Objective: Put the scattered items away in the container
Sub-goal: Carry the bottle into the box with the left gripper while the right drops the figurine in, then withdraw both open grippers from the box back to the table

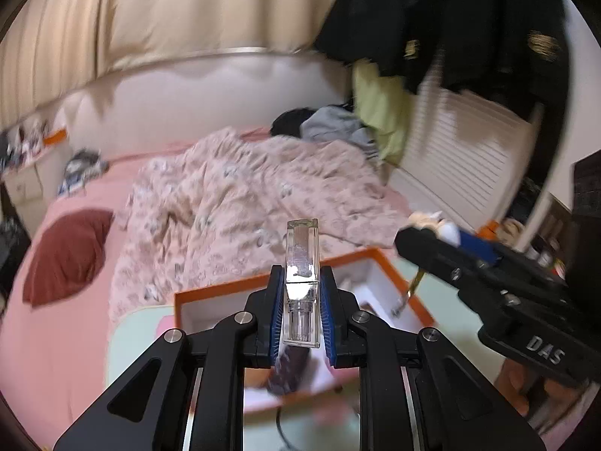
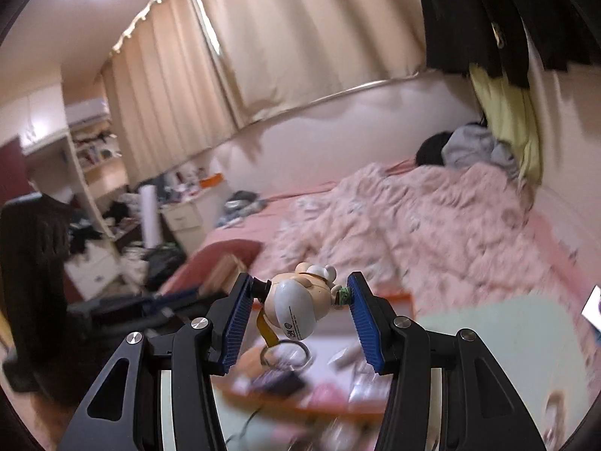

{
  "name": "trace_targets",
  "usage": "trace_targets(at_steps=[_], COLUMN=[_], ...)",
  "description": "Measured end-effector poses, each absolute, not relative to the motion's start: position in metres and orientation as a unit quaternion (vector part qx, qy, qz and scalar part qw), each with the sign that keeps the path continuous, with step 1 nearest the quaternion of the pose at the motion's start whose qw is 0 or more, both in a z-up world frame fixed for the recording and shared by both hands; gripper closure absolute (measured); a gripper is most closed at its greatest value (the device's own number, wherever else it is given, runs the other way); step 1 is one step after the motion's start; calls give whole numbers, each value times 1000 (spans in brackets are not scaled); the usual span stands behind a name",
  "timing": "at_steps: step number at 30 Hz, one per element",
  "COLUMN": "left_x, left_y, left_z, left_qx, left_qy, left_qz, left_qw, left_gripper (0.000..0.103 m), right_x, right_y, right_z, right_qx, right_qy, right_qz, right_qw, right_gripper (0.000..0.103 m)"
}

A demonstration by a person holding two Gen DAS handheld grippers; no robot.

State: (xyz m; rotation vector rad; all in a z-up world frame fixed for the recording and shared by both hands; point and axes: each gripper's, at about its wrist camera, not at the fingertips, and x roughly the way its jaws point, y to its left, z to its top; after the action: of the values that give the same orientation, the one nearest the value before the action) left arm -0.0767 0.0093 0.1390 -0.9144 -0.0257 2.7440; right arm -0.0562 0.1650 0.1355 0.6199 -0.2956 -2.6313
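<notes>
— What's the left gripper [image 1: 300, 300] got?
— A clear, square-sided bottle [image 1: 301, 282], glass or hard plastic, standing upright between the ribbed blue pads [image 1: 277, 312]. The jaws are pinched tight on its flat faces, with its neck pointing down towards the camera.

— And the other one?
— The right gripper [image 2: 298, 306] is clamped on a small toy figure [image 2: 296, 308], glossy and rounded, cream and white, with a strap and metal ring dangling below it. The grip is by its thin ends, so I'd call it less secure than the bottle.

— Where's the container?
— The orange box [image 1: 379, 253] with white inside walls sits just below and beyond the bottle, at about twelve o'clock from the left jaws, on a pale green surface [image 1: 127, 338] beside the bed. From the left camera, the right gripper shows at three o'clock, over the box's far corner.

— So what stage is this?
— Carrying, I'd say: both items lifted, neither yet in. Next comes lowering each over the opening, then releasing gently, as the bottle looks breakable.
</notes>
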Motion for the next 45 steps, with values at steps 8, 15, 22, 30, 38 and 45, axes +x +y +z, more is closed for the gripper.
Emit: trace_targets(at_steps=[8,15,22,30,38,45], left_x=[-113,-104,-111,-91,-86,-64], left_y=[-16,-17,-16,-25,-26,-28], left_z=[59,61,52,75,81,98], left_qx=[-365,-353,-385,-314,-309,-293], left_qy=[-63,-66,-94,-128,-129,-129], left_qz=[922,927,906,928,930,938], left_qw=[113,109,146,158,151,136], left_gripper=[84,84,51,37,37,37], right_x=[-106,-103,-107,-96,-85,-46], right_y=[170,158,163,172,170,160], right_z=[70,67,64,75,81,98], right_qx=[306,298,301,271,257,225], right_qy=[-127,-106,-136,-155,-143,-74], right_qz=[-926,-929,-917,-924,-930,-959], right_qw=[182,195,222,223,221,156], right_gripper=[52,52,50,49,49,25])
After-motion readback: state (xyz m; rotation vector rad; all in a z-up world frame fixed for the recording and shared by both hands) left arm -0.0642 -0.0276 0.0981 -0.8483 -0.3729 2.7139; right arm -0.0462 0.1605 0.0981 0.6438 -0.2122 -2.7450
